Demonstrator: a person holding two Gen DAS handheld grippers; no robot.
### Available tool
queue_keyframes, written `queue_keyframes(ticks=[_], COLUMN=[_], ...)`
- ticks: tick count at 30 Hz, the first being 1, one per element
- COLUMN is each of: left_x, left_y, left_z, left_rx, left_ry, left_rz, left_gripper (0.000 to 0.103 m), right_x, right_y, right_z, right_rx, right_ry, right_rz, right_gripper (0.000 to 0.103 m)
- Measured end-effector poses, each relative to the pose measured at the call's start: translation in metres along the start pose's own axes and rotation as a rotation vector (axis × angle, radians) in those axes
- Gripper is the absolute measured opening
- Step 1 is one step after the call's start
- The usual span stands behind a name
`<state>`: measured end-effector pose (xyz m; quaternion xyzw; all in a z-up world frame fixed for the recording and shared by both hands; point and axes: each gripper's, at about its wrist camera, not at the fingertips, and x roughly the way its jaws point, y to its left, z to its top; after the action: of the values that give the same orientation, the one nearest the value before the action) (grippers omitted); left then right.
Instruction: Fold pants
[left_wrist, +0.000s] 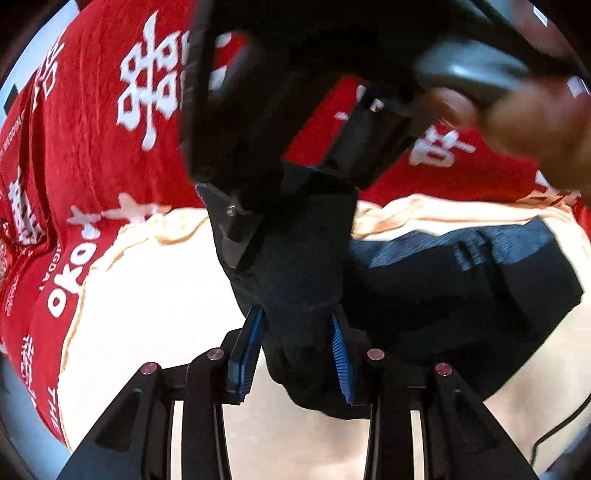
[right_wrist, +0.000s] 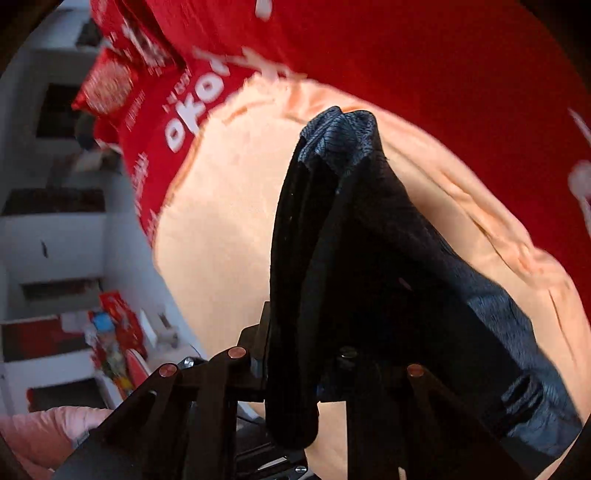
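Observation:
Black pants (left_wrist: 461, 280) with a grey-blue inner band lie bunched on a peach sheet (left_wrist: 147, 295). My left gripper (left_wrist: 297, 354) is shut on a thick fold of them, with blue pads (left_wrist: 341, 354) pressing on both sides. From there the cloth rises in a column to my right gripper (left_wrist: 258, 236), blurred just above and held by a hand (left_wrist: 535, 122). In the right wrist view the pants (right_wrist: 369, 240) drape over and between the fingers of my right gripper (right_wrist: 295, 373), hiding its pads. The cloth hangs lifted from it, so it looks shut on the pants.
A red blanket with white characters (left_wrist: 92, 129) surrounds the peach sheet (right_wrist: 221, 229). A black cable (left_wrist: 561, 424) runs at the lower right. White shelves with red items (right_wrist: 55, 240) stand off to the left, and pink cloth (right_wrist: 44, 424) lies below them.

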<state>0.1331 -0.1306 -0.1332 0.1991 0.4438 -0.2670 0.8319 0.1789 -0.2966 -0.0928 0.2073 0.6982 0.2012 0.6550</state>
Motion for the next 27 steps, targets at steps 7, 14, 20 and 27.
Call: queue_keyframes(ticks=[7,14,20,27], left_x=[-0.034,-0.060,-0.060,-0.038], left_y=[-0.054,-0.141,-0.226,-0.315], left_z=[0.023,0.048,0.051,0.021], left_rx=[0.058,0.180,0.292,0.443], left_ry=[-0.049,-0.083,-0.057,0.024], left_rz=[-0.070,-0.144,-0.211,-0.225], left_gripper=[0.036,0.036,0.036,0.036], right_x=[-0.068,-0.140,-0.165,-0.150], right_y=[-0.037,-0.103,-0.170,-0.246], right_z=[-0.057,-0.131,-0.199,-0.265], right_rx=[0.068,0.181,0.289,0.446], right_ry=[-0.173,-0.336,-0.413,-0.443], right_rz=[0.083,0.127,0.158,0.210], right_gripper=[0.018,0.018,0.018,0.018])
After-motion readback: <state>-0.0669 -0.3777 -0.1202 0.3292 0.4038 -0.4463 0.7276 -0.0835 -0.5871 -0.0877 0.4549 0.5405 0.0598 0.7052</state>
